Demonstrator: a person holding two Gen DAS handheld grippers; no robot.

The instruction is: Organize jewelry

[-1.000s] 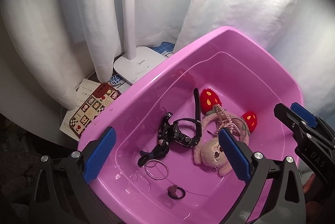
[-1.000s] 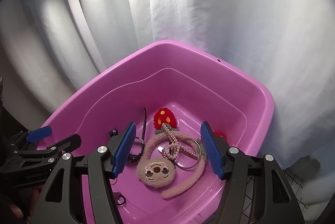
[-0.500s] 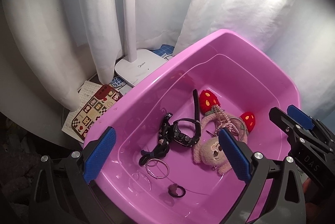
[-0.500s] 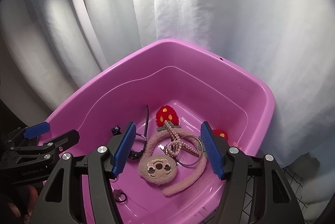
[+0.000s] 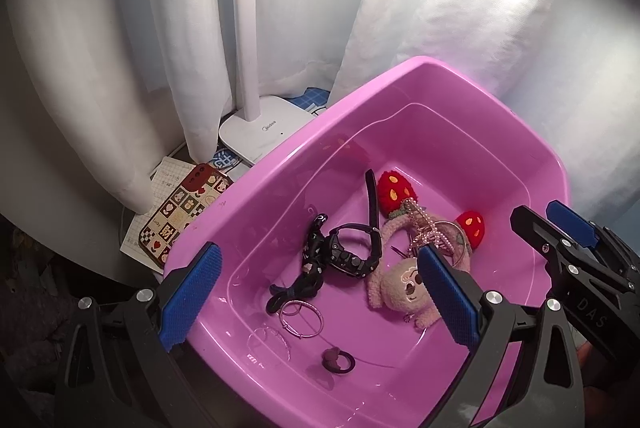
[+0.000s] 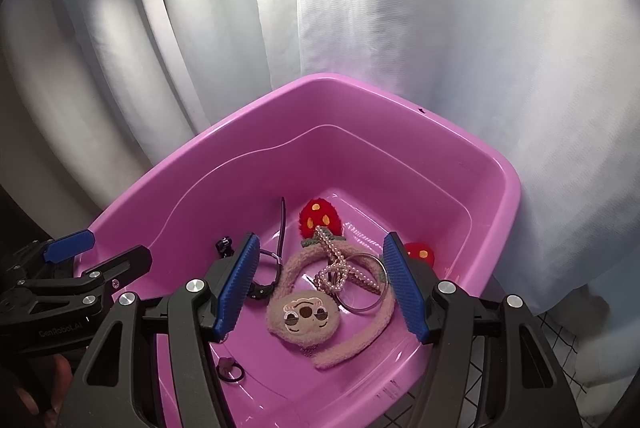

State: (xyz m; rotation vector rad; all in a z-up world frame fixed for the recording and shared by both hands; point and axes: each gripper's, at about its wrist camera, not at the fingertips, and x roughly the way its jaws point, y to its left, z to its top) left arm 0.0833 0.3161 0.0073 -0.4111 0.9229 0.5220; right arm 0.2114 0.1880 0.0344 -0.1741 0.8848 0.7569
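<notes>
White curtains back a pink tub [image 5: 280, 180] – left gripper [image 5: 320, 292] released above its near-left corner, black watch [image 5: 352, 256] mid-floor. Right view: right gripper [image 6: 320, 284] released over the plush headband [image 6: 312, 312], pearl chain [image 6: 332, 264] – likely choosing; next, descend, close.

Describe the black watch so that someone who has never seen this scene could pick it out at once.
Look into the pink tub. Near the middle of its floor, just left of the plush headband, lies the black watch. Unlike the thin silver hoops nearby, it is chunky, with a thick case and a looped strap.
</notes>
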